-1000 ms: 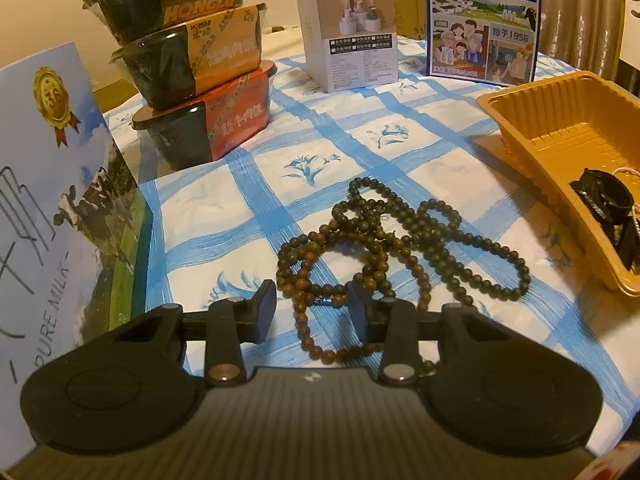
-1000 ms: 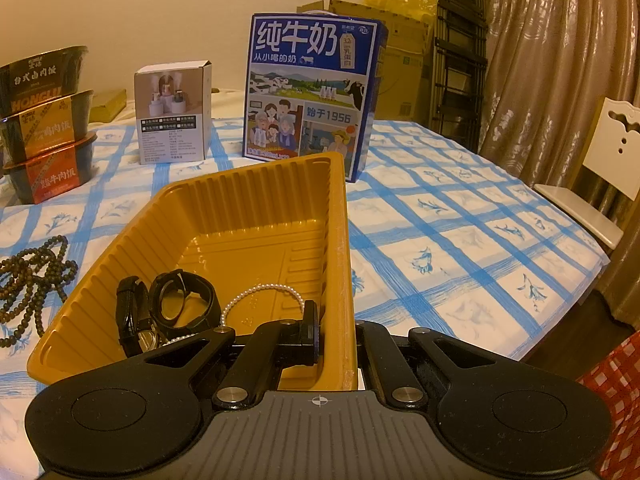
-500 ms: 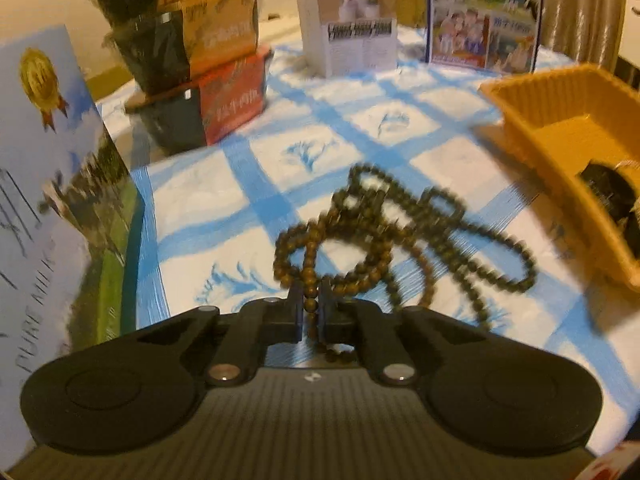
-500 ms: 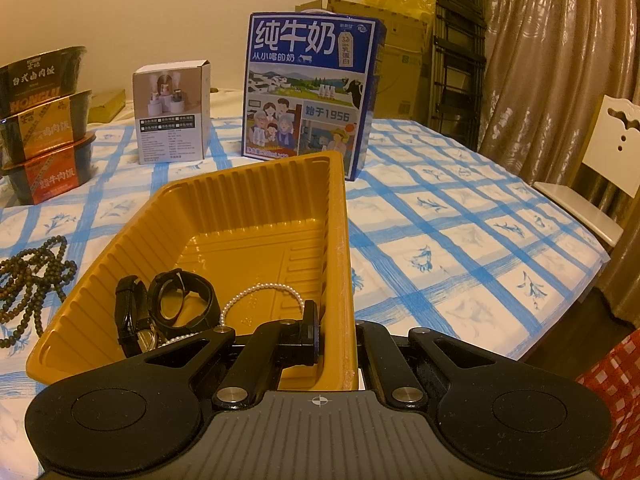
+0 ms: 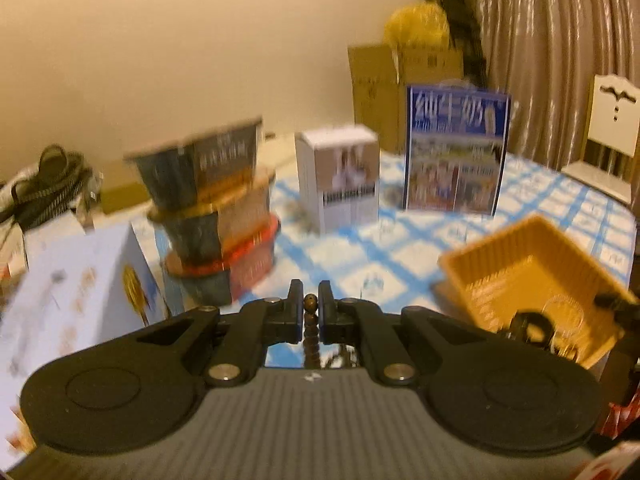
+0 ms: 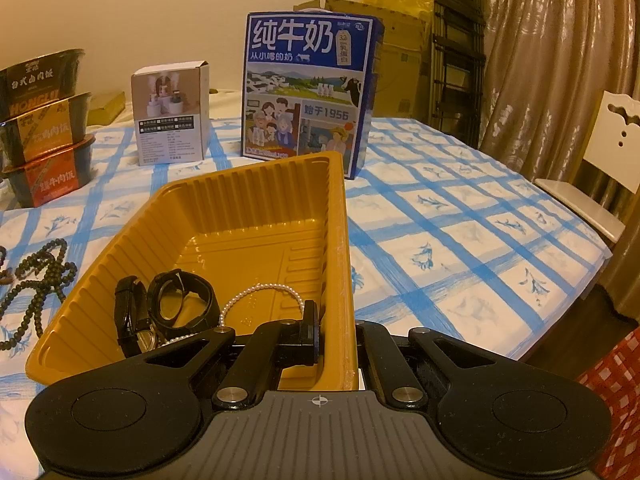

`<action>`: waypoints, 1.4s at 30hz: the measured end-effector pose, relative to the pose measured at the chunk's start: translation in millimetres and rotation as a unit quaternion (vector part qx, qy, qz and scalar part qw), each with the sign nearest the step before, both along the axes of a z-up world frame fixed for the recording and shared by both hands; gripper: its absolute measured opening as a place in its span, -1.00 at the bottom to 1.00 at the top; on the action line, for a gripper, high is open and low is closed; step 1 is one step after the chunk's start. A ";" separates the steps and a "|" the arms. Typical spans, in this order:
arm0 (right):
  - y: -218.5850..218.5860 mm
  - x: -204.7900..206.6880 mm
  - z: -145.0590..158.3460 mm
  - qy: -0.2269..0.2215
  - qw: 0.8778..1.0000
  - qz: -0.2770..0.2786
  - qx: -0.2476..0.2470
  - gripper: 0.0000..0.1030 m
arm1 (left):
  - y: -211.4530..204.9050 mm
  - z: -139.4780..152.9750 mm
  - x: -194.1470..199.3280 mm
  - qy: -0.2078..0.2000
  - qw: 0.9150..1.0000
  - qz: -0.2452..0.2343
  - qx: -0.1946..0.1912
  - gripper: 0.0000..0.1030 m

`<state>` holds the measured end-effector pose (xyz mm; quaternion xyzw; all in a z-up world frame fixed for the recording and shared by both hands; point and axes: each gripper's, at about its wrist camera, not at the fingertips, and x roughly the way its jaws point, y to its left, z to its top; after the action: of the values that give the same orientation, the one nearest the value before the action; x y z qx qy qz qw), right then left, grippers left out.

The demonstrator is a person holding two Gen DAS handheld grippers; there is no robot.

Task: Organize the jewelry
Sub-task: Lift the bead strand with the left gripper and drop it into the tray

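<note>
Beads lifted off the table, tray held ready

On the table (image 6: 460,216), the tray (image 6: 256,216) sits tilted with its right wall pinched in the shut right gripper (image 6: 334,332), watches (image 6: 168,304) and a pearl strand (image 6: 260,292) already inside. A second ago the left gripper (image 5: 309,312) stood open over the beads (image 5: 310,320); its jaws have just closed on one strand and it has risen (view blurred), with part of the beads on the cloth at far left. Likely next: carry them right into the tray.

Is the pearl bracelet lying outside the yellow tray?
No, the pearl bracelet lies inside the yellow tray, beside the black watches.
</note>
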<state>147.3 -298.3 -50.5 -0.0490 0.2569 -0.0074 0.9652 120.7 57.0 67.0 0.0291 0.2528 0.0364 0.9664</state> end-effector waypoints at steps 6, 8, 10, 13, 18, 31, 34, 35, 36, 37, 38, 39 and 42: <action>0.0 0.1 0.0 0.000 1.000 0.000 0.000 -0.94 | -0.5 36.8 -4.5 -0.037 0.999 -0.008 0.000 -0.89; 0.0 0.1 0.2 0.000 1.000 0.000 0.000 -0.94 | -2.0 45.2 -5.5 -0.047 0.999 -0.011 -0.001 -0.89; 0.0 0.0 -0.1 0.000 1.000 0.000 -0.001 -0.94 | -4.5 52.2 -5.4 -0.055 0.998 -0.016 0.000 -0.89; -0.2 0.6 -0.9 0.000 1.000 0.000 -0.001 -0.94 | -8.3 61.7 -5.1 -0.065 0.997 -0.028 -0.010 -0.89; 1.0 1.8 -1.2 -0.001 1.000 0.001 -0.001 -0.94 | -25.2 69.9 -2.1 -0.076 0.995 -0.059 -0.023 -0.89; 6.9 2.7 5.6 -0.003 1.000 0.006 -0.004 -0.94 | -90.5 70.0 33.7 -0.080 0.982 -0.157 -0.069 -0.89; 7.1 2.8 6.4 -0.003 1.000 0.007 -0.003 -0.94 | -107.2 68.4 42.8 -0.080 0.977 -0.180 -0.087 -0.89; 7.0 2.6 6.6 -0.003 1.000 0.008 -0.003 -0.94 | -112.8 67.7 46.0 -0.080 0.974 -0.189 -0.093 -0.89; 6.9 2.1 6.6 -0.003 1.000 0.008 -0.003 -0.94 | -118.7 66.3 48.8 -0.078 0.972 -0.198 -0.099 -0.89; 7.2 2.0 6.8 -0.003 1.000 0.008 -0.003 -0.94 | -124.7 63.7 52.1 -0.076 0.969 -0.210 -0.108 -0.89; 7.3 1.9 7.1 -0.004 1.000 0.009 -0.003 -0.94 | -130.5 61.1 55.1 -0.073 0.966 -0.221 -0.116 -0.89; 7.0 1.5 7.4 -0.004 1.000 0.009 -0.003 -0.94 | -136.7 57.4 58.8 -0.068 0.963 -0.230 -0.124 -0.89; 7.0 1.1 7.3 -0.004 1.000 0.010 -0.003 -0.94 | -152.1 44.4 68.5 -0.050 0.957 -0.248 -0.141 -0.89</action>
<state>148.4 -291.3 -43.2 -0.0542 0.2526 0.0017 0.9661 189.2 -95.1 111.4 -0.0477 0.1914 -0.2387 0.9508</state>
